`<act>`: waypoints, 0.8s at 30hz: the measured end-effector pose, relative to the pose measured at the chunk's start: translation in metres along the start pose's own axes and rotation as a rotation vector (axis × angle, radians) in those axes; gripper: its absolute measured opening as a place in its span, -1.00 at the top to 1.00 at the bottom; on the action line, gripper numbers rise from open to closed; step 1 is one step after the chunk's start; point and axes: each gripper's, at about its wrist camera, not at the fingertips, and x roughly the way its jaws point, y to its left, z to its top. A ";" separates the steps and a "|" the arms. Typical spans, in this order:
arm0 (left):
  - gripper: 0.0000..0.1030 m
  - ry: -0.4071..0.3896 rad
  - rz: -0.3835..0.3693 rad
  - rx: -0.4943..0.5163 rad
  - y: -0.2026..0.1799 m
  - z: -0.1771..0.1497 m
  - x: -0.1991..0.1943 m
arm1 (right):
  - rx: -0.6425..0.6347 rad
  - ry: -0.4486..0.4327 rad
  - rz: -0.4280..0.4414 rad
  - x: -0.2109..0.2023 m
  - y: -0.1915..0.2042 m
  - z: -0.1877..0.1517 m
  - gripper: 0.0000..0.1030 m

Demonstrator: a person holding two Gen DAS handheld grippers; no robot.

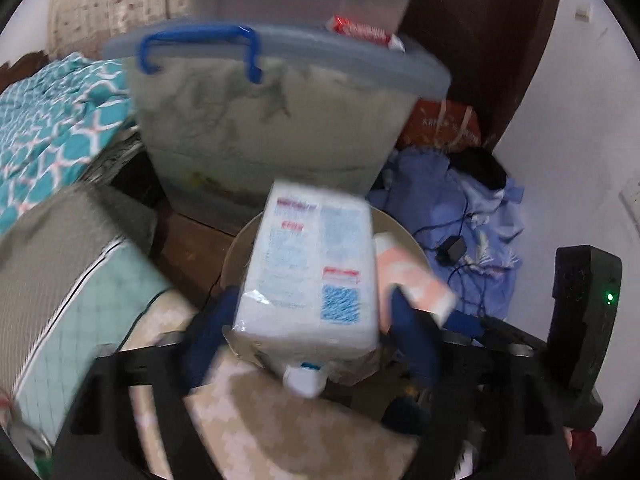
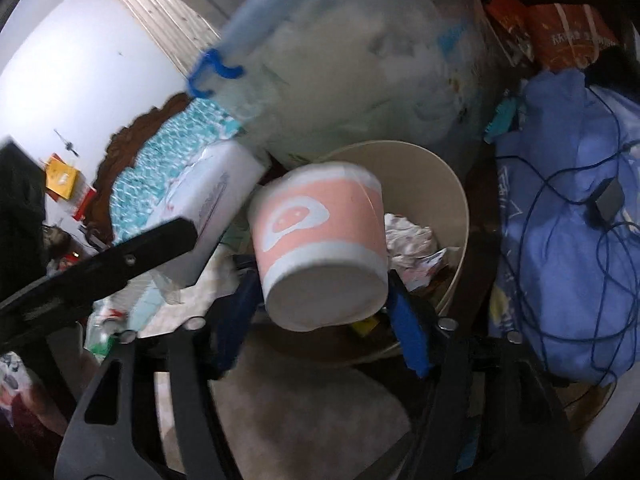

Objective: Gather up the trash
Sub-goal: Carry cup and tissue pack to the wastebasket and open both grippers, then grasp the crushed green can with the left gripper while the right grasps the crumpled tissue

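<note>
A white plastic-wrapped tissue pack with blue and red print hangs tilted between the blue fingers of my left gripper, over a round beige bin. The jaws stand wide and the pads look just clear of the pack. In the right wrist view a pink-and-white paper cup lies tilted, base toward the camera, between the blue fingers of my right gripper. It sits above the same bin, and small gaps show at both pads. Crumpled paper lies in the bin. Both views are blurred.
A translucent lidded storage box with a blue handle stands right behind the bin. Teal patterned bedding lies to the left. To the right is a blue cloth with black cables, with an orange bag behind it. A white wall closes the right side.
</note>
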 end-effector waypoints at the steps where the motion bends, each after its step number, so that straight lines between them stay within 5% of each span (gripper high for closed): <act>1: -0.78 0.005 0.025 0.004 -0.003 0.003 0.006 | 0.008 -0.015 -0.002 -0.002 -0.001 0.000 -0.58; 4: -0.76 0.000 0.015 -0.022 0.000 0.004 0.005 | -0.016 -0.052 -0.025 -0.013 -0.005 -0.001 -0.58; 9: -0.76 -0.082 -0.005 -0.056 0.018 -0.024 -0.055 | -0.052 -0.186 -0.034 -0.051 0.005 -0.021 -0.52; 12: -0.76 -0.125 -0.007 -0.099 0.038 -0.058 -0.106 | -0.120 -0.202 0.031 -0.063 0.031 -0.031 -0.24; 17: -0.76 -0.154 0.091 -0.214 0.090 -0.126 -0.172 | -0.279 -0.062 0.220 -0.041 0.109 -0.049 0.08; 19: -0.76 -0.153 0.196 -0.316 0.124 -0.157 -0.195 | -0.328 0.039 0.298 -0.017 0.146 -0.057 0.11; 24: -0.76 -0.184 0.286 -0.574 0.200 -0.212 -0.232 | -0.397 0.223 0.414 0.052 0.233 -0.067 0.21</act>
